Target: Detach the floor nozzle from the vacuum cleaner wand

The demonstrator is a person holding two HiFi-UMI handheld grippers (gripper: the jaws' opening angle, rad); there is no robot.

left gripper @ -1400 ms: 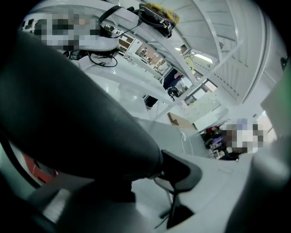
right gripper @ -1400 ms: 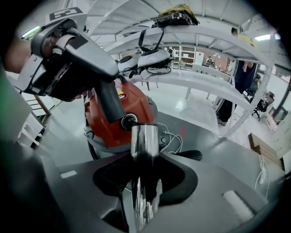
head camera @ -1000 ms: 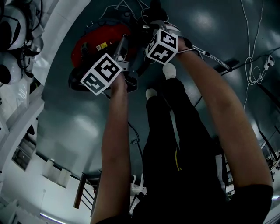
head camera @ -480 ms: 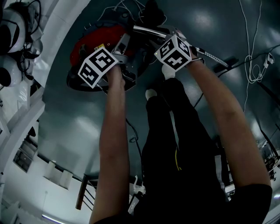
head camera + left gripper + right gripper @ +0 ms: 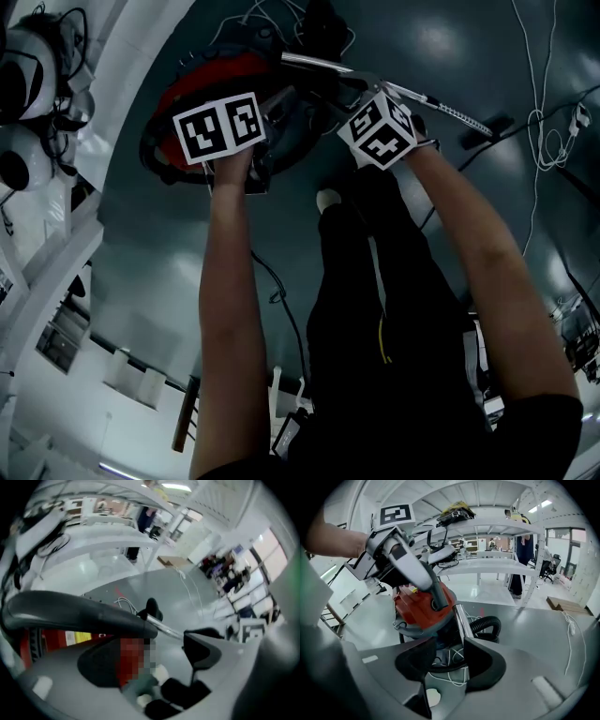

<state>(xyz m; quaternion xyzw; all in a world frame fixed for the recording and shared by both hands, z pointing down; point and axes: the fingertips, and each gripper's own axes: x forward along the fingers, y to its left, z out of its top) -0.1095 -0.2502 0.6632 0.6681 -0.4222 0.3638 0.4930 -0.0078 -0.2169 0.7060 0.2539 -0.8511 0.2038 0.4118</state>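
- The red canister vacuum [image 5: 202, 80] sits on the grey floor [image 5: 187, 253], just ahead of both grippers.
- The chrome wand [image 5: 460, 620] rises beside the canister. In the head view it runs off rightward to a dark shape [image 5: 497, 125], too small to tell whether it is the floor nozzle.
- The right gripper [image 5: 446, 644] has its fingers released, with the wand at the inner edge of one.
- The left gripper [image 5: 152, 641] has its fingers spread, clamping nothing.
- The yellow label [image 5: 82, 638] on the canister has print too blurred to read.
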